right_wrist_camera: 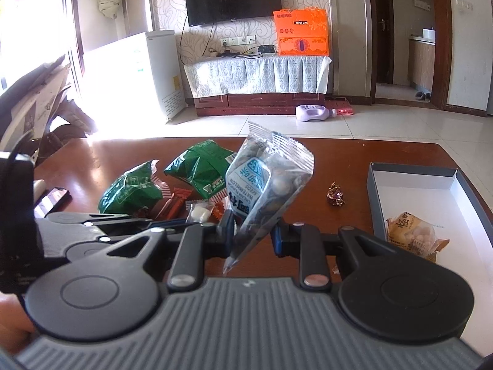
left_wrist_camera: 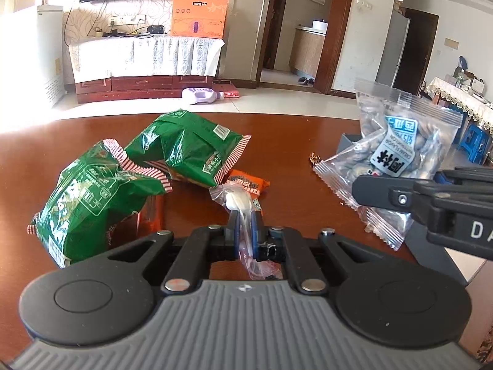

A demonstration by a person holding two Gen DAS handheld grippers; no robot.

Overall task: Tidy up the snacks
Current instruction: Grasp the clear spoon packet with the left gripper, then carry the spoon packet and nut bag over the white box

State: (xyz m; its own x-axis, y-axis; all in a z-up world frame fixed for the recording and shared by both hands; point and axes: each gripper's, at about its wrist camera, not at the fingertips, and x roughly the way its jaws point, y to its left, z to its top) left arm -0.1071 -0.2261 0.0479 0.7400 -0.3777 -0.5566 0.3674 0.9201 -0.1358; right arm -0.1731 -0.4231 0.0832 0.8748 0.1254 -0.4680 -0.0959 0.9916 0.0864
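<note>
My left gripper (left_wrist_camera: 245,225) is shut on a small clear packet with a white candy (left_wrist_camera: 237,200), low over the brown table (left_wrist_camera: 292,141). My right gripper (right_wrist_camera: 254,231) is shut on a clear bag of watermelon seeds (right_wrist_camera: 265,185) and holds it upright above the table; the bag also shows in the left wrist view (left_wrist_camera: 397,154). Two green snack bags (left_wrist_camera: 101,197) (left_wrist_camera: 191,148) lie on the left of the table, with orange-red packets (left_wrist_camera: 246,185) beside them. A grey open box (right_wrist_camera: 431,209) at the right holds a tan snack packet (right_wrist_camera: 413,237).
A gold-wrapped candy (right_wrist_camera: 336,195) lies on the table between the bags and the box. A TV stand (right_wrist_camera: 258,92), an orange carton (right_wrist_camera: 302,32) and a purple bottle (right_wrist_camera: 314,112) on the floor are far behind.
</note>
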